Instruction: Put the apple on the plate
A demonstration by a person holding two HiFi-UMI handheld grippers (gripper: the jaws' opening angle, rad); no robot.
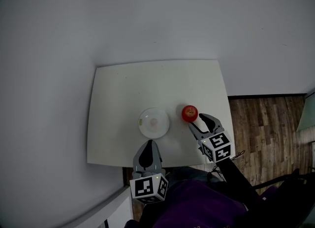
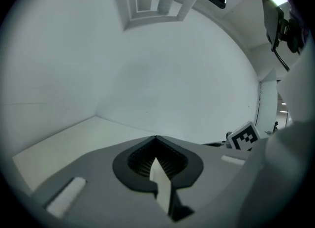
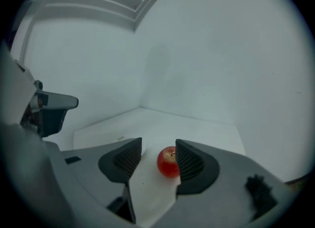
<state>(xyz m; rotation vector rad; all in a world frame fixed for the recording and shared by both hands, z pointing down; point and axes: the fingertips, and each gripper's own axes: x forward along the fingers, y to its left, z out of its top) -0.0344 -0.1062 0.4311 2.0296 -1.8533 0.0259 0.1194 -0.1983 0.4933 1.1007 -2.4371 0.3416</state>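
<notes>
- The task has, by my judgement, hardly begun: nothing has been picked up, and the grasp, the lift, the carry and the set-down are all left to do.
- The plate [image 1: 147, 118] lies bare just below the middle of the head view. It is white and round, with nothing on it.
- The right gripper [image 1: 197, 122] comes in from the lower right of the head view, with its jaws apart. In its own view the gap between them is lined up on the fruit, and neither pad presses on it.
- The left gripper [image 1: 149, 144] sits just below the plate in the head view. In its own view its jaws are closed together with nothing between them; it seems to have no part in this step.
- The apple [image 1: 189, 113] stands on the table just to the right of the plate and apart from it. In the right gripper view it shows just past the jaw tips, closer to the right-hand jaw, which hides its edge.
- The room is plain: pale grey walls [image 1: 74, 35] fill the upper and left parts of the head view, and a wooden floor [image 1: 266, 123] shows at the right edge.
- The table [image 1: 147, 84] is white and roughly square. It holds only the plate and the apple, so the short way between them looks unobstructed.
</notes>
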